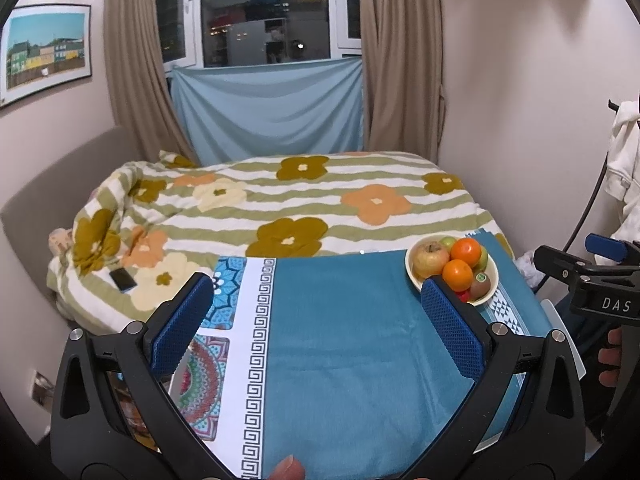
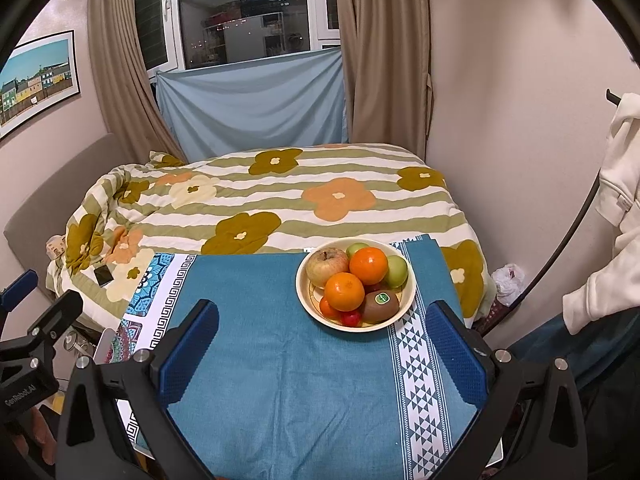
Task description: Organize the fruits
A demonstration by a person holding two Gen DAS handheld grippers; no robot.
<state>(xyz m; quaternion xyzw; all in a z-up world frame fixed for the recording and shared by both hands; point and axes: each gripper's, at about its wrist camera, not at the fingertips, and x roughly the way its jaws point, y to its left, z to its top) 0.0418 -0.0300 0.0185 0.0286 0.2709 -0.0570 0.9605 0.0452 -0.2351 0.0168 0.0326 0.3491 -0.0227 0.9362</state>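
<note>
A cream bowl (image 2: pixel 404 306) (image 1: pixel 412 276) stands on the blue tablecloth (image 2: pixel 280 352) (image 1: pixel 340 340), far right. It holds an apple (image 2: pixel 327 266) (image 1: pixel 429 259), two oranges (image 2: pixel 344 291) (image 1: pixel 457 274), green fruits (image 2: pixel 396 271), a kiwi (image 2: pixel 380 305) (image 1: pixel 479 283) and small red fruit (image 2: pixel 350 318). My right gripper (image 2: pixel 322 322) is open, short of the bowl, nothing between its fingers. My left gripper (image 1: pixel 316 296) is open over the cloth, the bowl just beyond its right finger. The right gripper's body (image 1: pixel 592 284) shows at the left wrist view's right edge.
A bed with a flowered quilt (image 2: pixel 280 200) (image 1: pixel 280 200) lies right behind the table, a phone (image 2: pixel 103 275) (image 1: pixel 122 279) on its near left corner. Curtains and a window stand beyond. A white garment (image 2: pixel 616 208) hangs at right. Patterned cloth (image 1: pixel 204 384) covers the table's left side.
</note>
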